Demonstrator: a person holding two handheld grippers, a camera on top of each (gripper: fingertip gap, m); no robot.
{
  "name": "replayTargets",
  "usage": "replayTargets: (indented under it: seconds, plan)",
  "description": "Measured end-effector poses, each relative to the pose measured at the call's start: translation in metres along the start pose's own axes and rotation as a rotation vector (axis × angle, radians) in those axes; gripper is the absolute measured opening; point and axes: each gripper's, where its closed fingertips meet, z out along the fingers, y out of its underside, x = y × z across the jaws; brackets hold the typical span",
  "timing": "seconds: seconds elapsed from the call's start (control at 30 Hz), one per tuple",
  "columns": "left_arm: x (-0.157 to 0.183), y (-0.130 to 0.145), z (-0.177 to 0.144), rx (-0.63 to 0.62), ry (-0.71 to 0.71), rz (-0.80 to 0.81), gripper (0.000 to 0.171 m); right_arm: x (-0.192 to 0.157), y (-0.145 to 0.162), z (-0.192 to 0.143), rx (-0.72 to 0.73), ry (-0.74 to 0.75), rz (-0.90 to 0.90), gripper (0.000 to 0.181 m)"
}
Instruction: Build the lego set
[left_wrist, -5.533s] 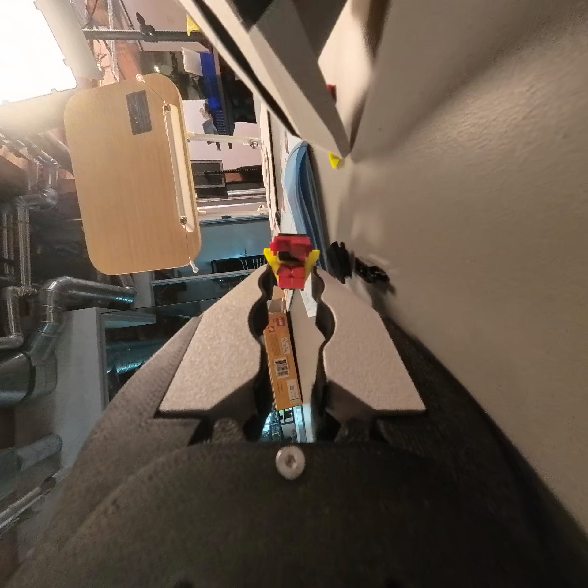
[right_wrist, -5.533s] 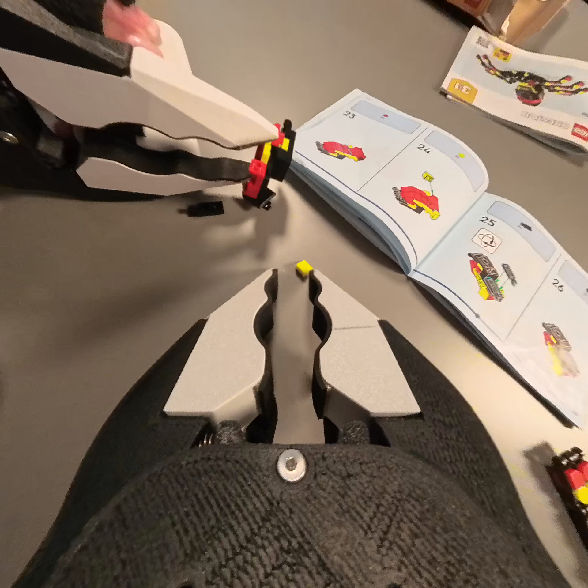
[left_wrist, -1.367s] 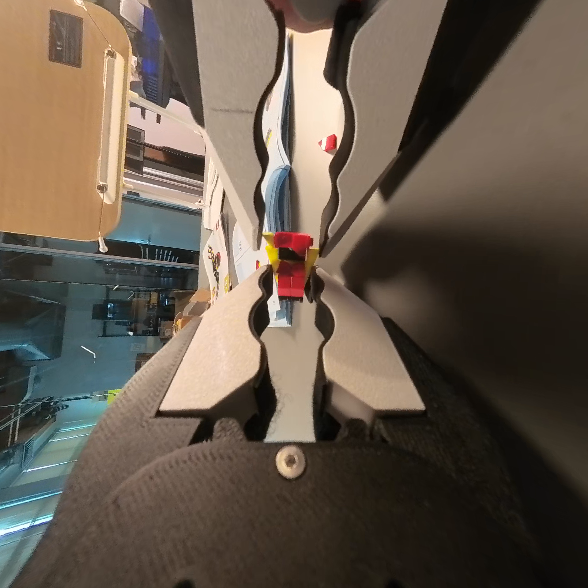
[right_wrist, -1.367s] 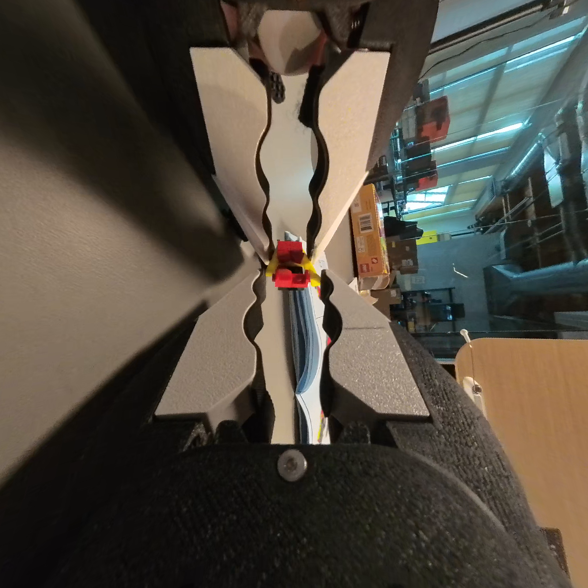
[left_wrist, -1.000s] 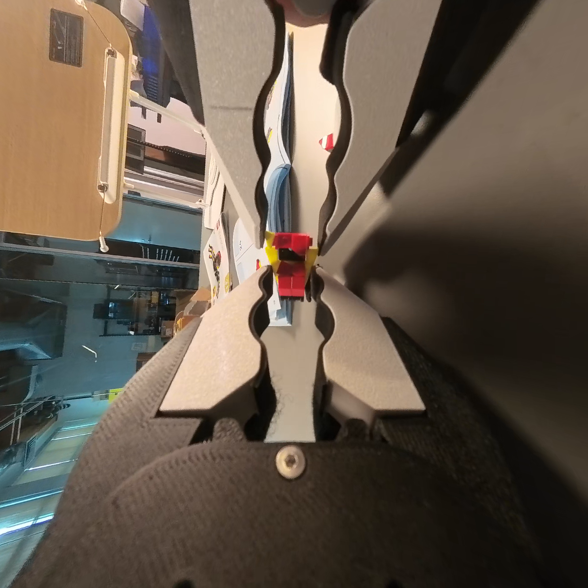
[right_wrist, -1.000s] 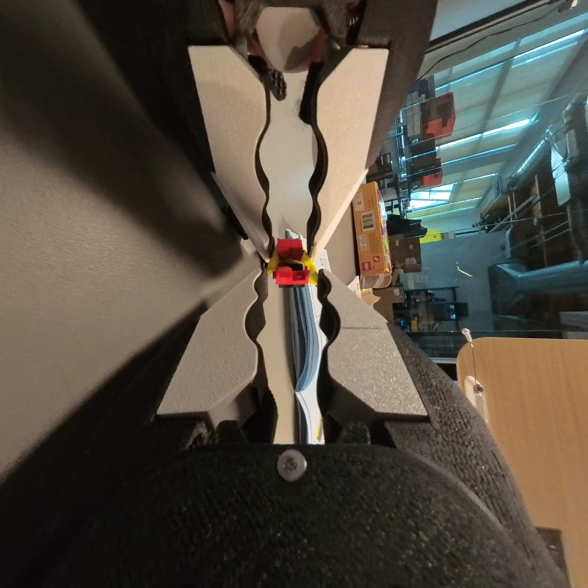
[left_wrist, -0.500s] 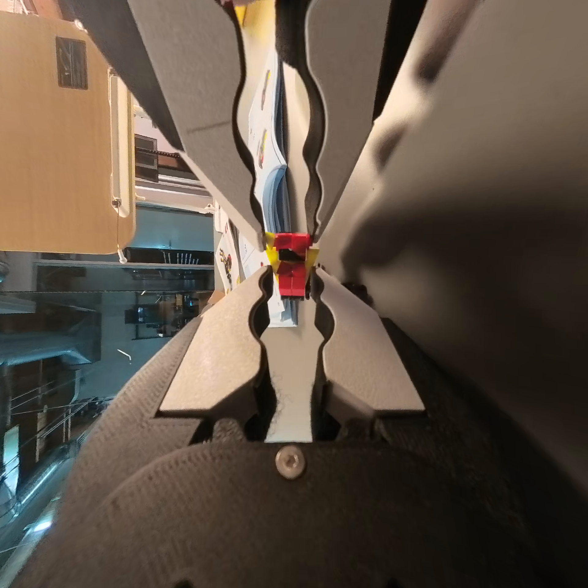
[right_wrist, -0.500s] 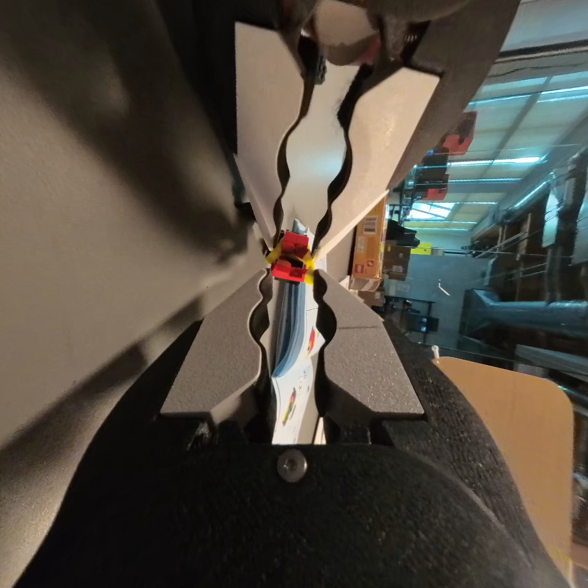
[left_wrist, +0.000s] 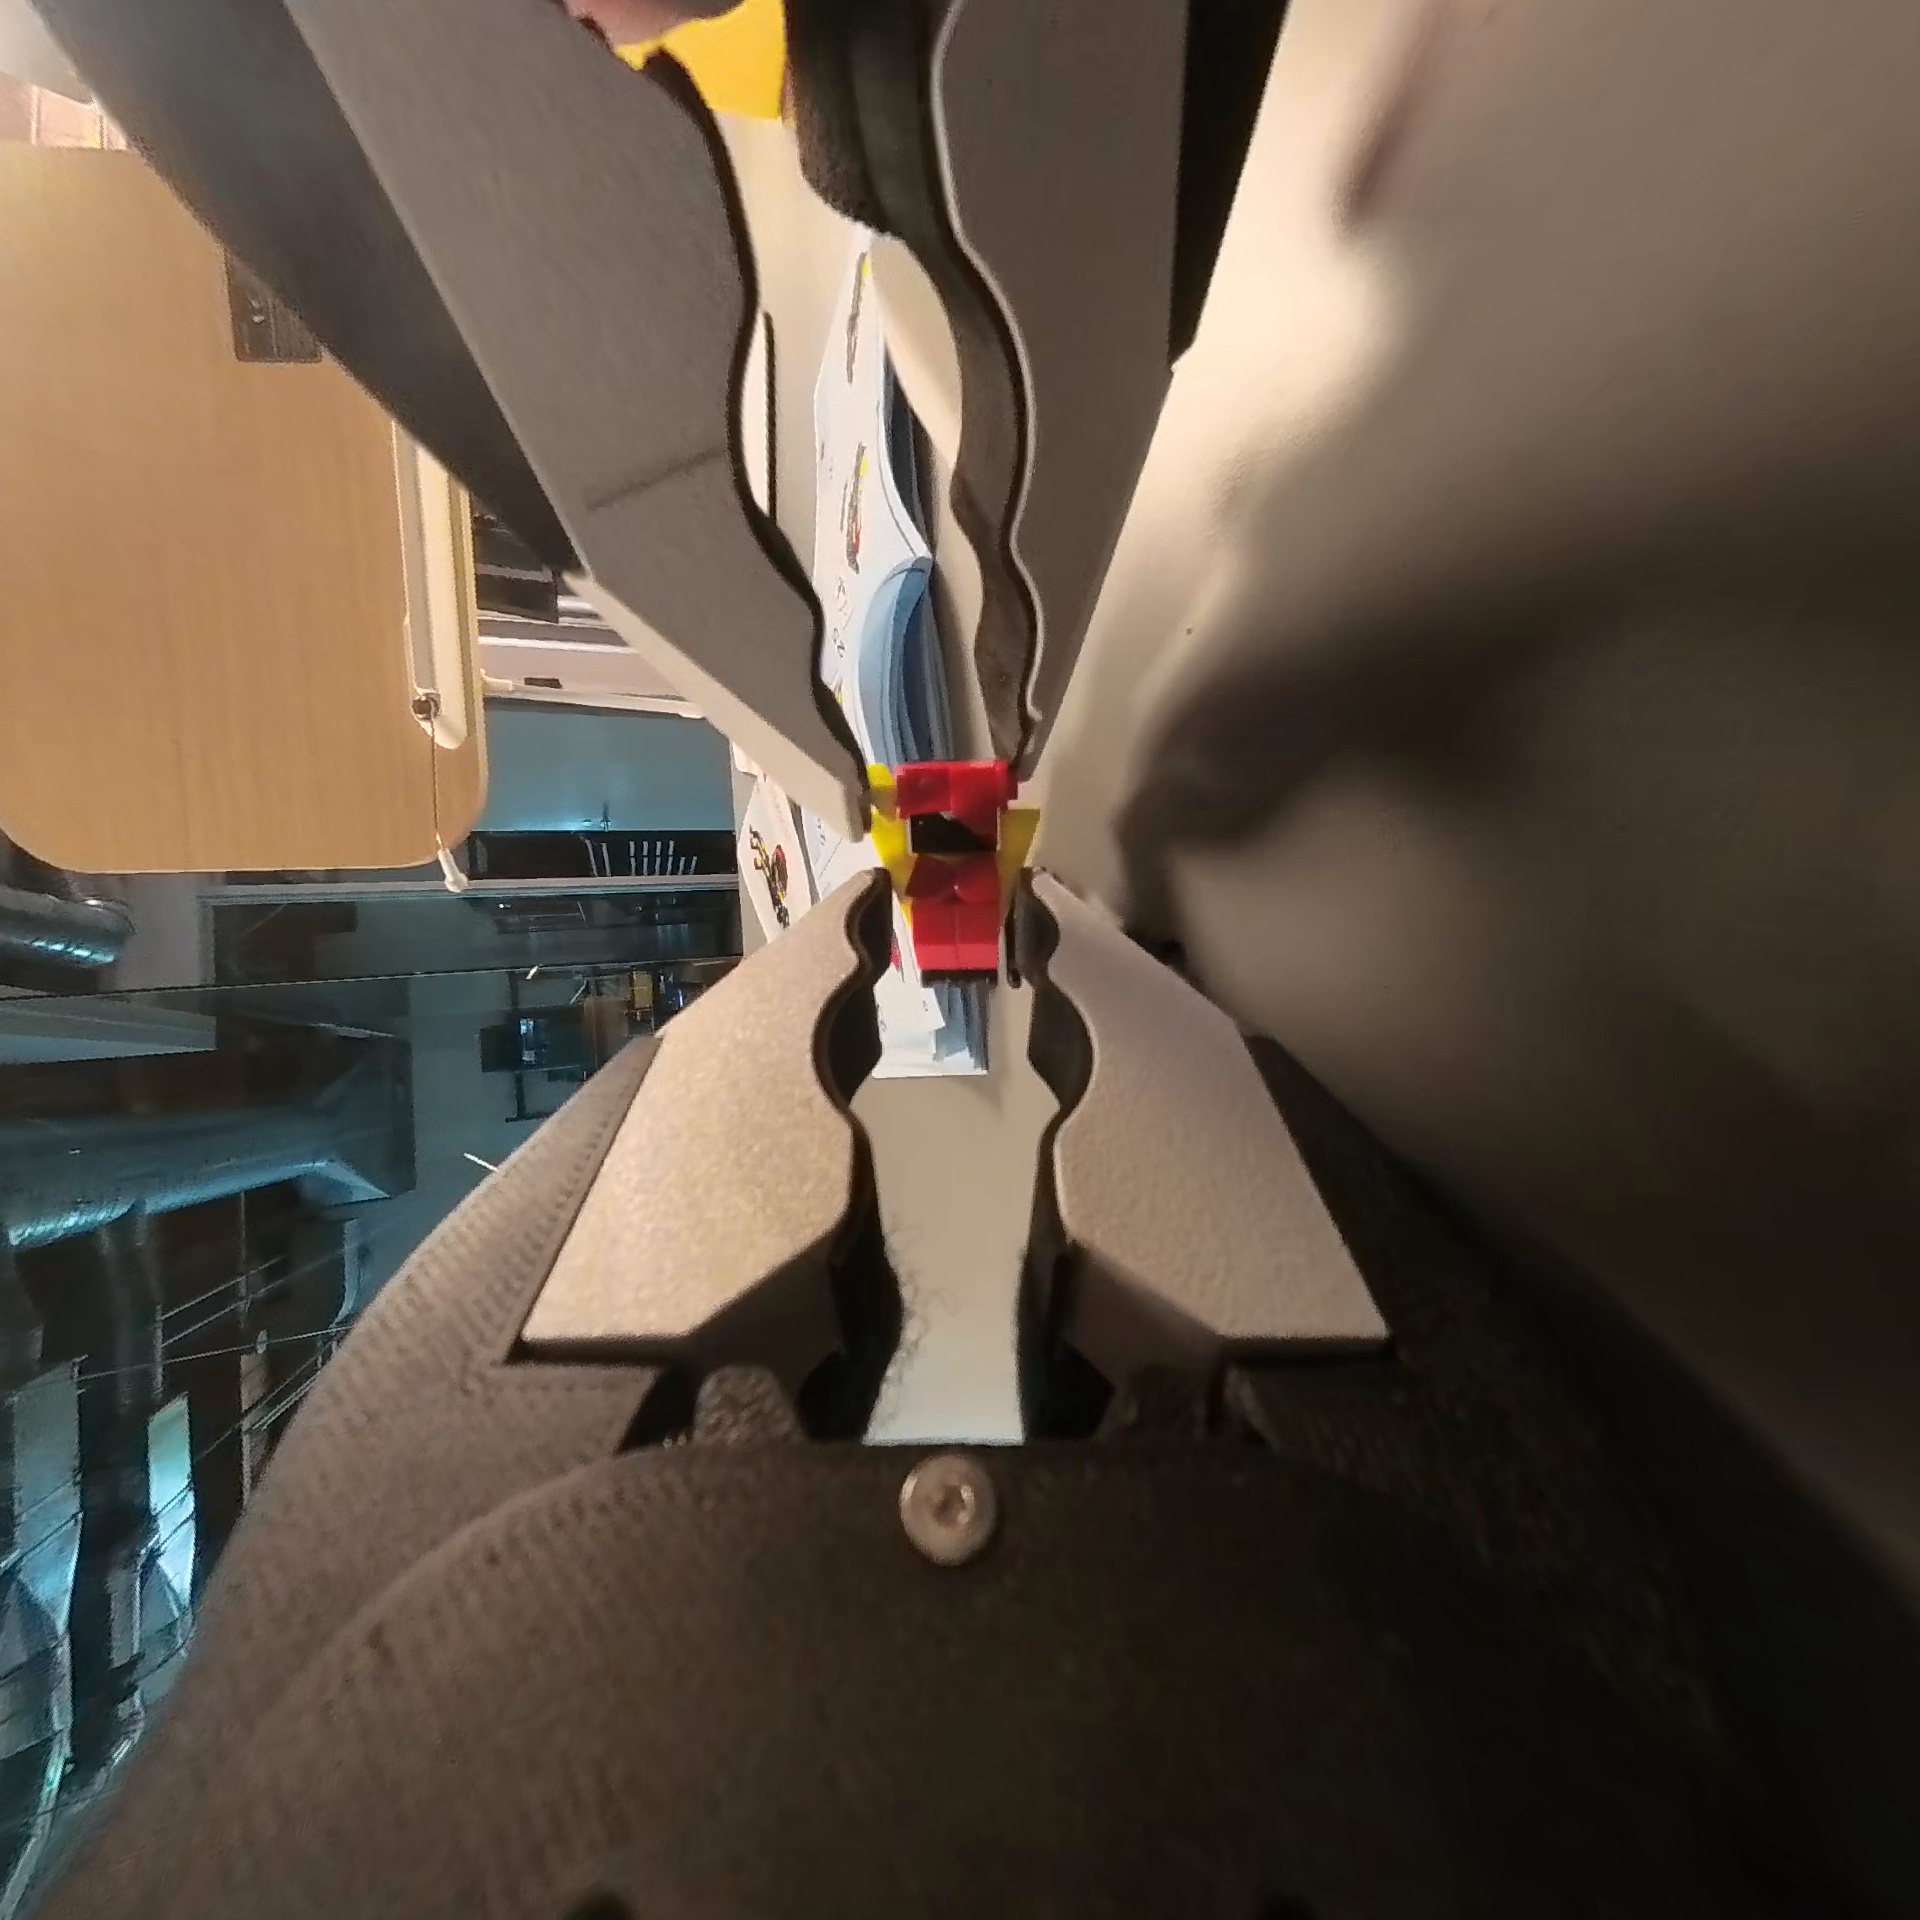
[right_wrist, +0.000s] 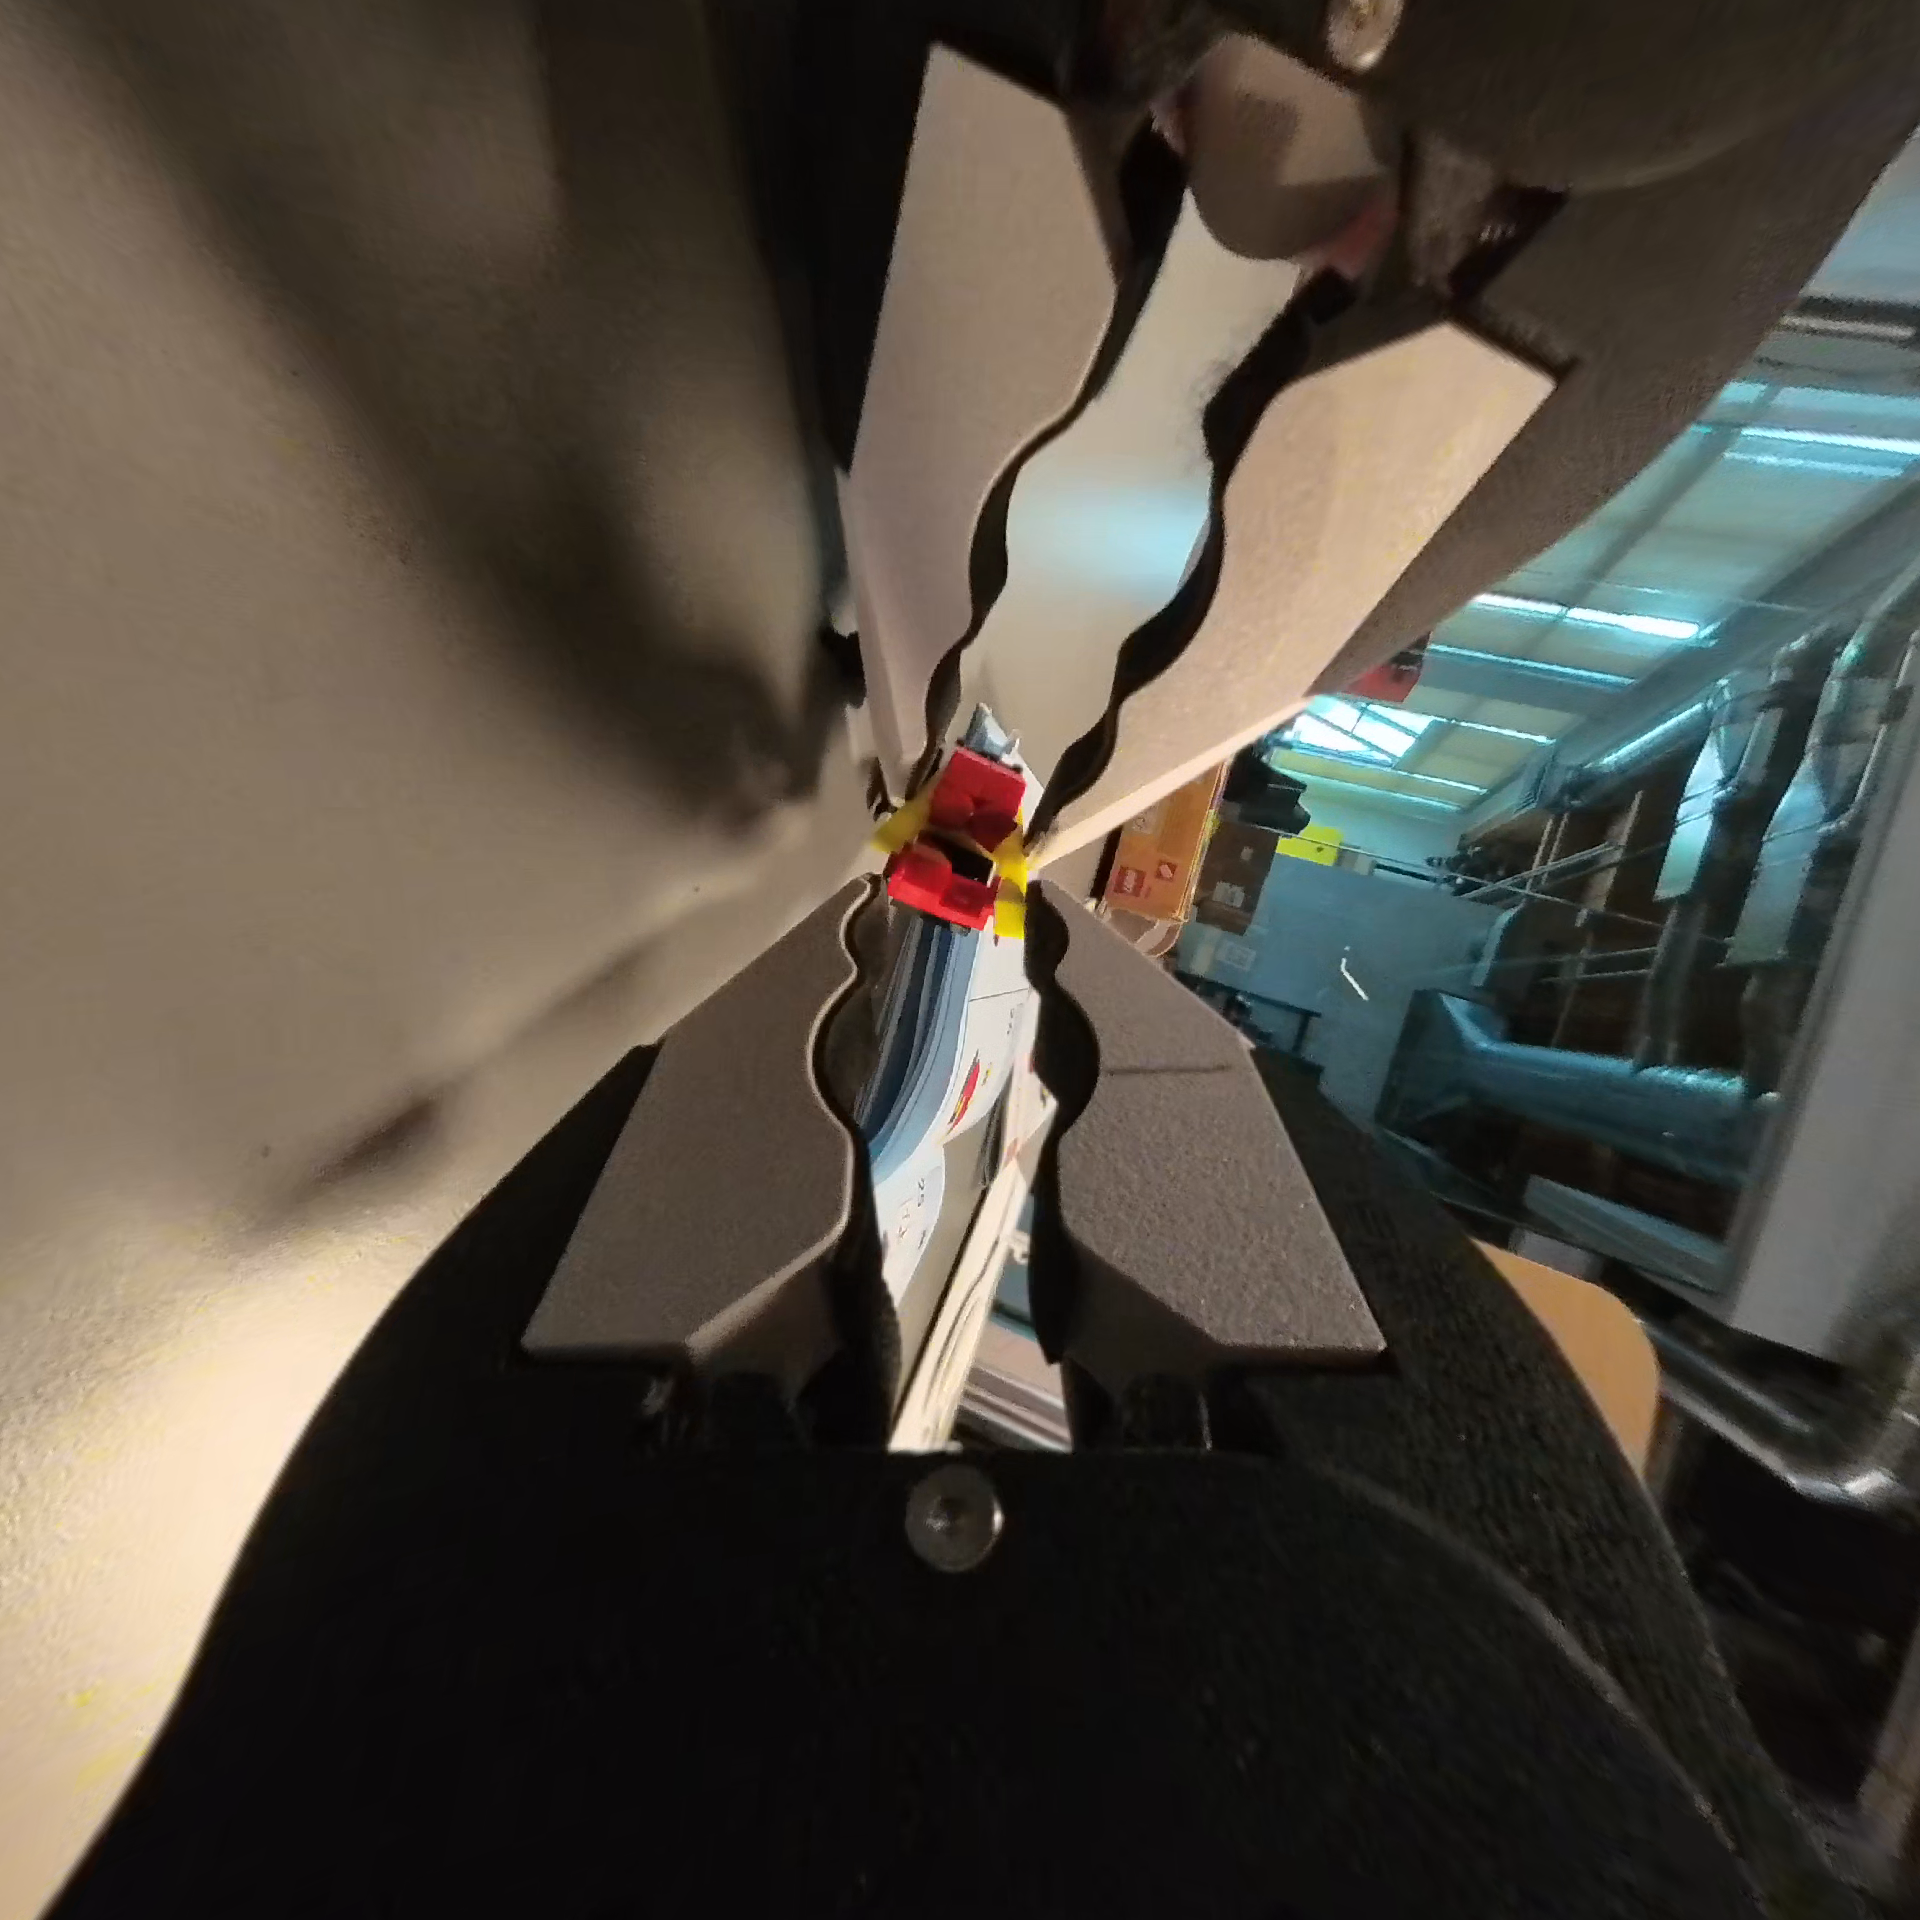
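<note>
A small red, yellow and black lego assembly (left_wrist: 951, 831) hangs in the air between my two grippers, which point tip to tip. My left gripper (left_wrist: 951, 904) is shut on its lower red part. My right gripper (left_wrist: 940, 795) comes from the opposite side, and its tips pinch the upper red block. In the right wrist view the assembly (right_wrist: 961, 831) sits between my right gripper (right_wrist: 954, 899) below and my left gripper (right_wrist: 977, 790) above. Both views are rolled sideways. The assembly's far sides are hidden by the fingers.
The grey table (left_wrist: 1455, 520) fills one side of each view. An open instruction booklet (left_wrist: 904, 644) lies on it behind the grippers and also shows in the right wrist view (right_wrist: 935, 1081). An orange box (right_wrist: 1164, 862) stands farther back. A wooden panel (left_wrist: 208, 571) is at the left. Both grippers' tips are close together, under 4 cm apart.
5.5 s ago my right gripper was low over the table by a yellow piece; it has since come up to meet the assembly. In the last second both grippers tilted together, still holding it.
</note>
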Motion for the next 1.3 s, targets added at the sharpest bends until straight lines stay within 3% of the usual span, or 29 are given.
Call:
replayTargets:
  seconds: [0.2,0.37,0.57,0.87,1.13,1.3]
  plan:
    - [0.0,-0.002,-0.002,0.05,0.03,-0.079,0.023,0.002,-0.001,-0.004,0.163,-0.058,0.334,0.023]
    - [-0.001,-0.008,-0.005,0.128,0.07,-0.168,0.023,0.001,0.002,-0.01,0.254,-0.112,0.512,0.02]
    - [-0.001,-0.01,-0.005,0.136,0.075,-0.178,0.023,0.001,0.003,-0.012,0.275,-0.116,0.553,0.02]
    - [0.003,-0.007,-0.003,0.068,0.043,-0.043,0.023,-0.007,0.001,-0.008,0.185,-0.106,0.394,0.02]
    - [0.002,-0.001,-0.001,0.035,0.01,0.014,0.023,-0.025,0.01,-0.009,0.169,-0.252,0.531,0.008]
    - [-0.001,0.002,0.0,0.017,-0.019,0.041,0.023,-0.028,0.017,-0.015,0.181,-0.341,0.683,0.018]
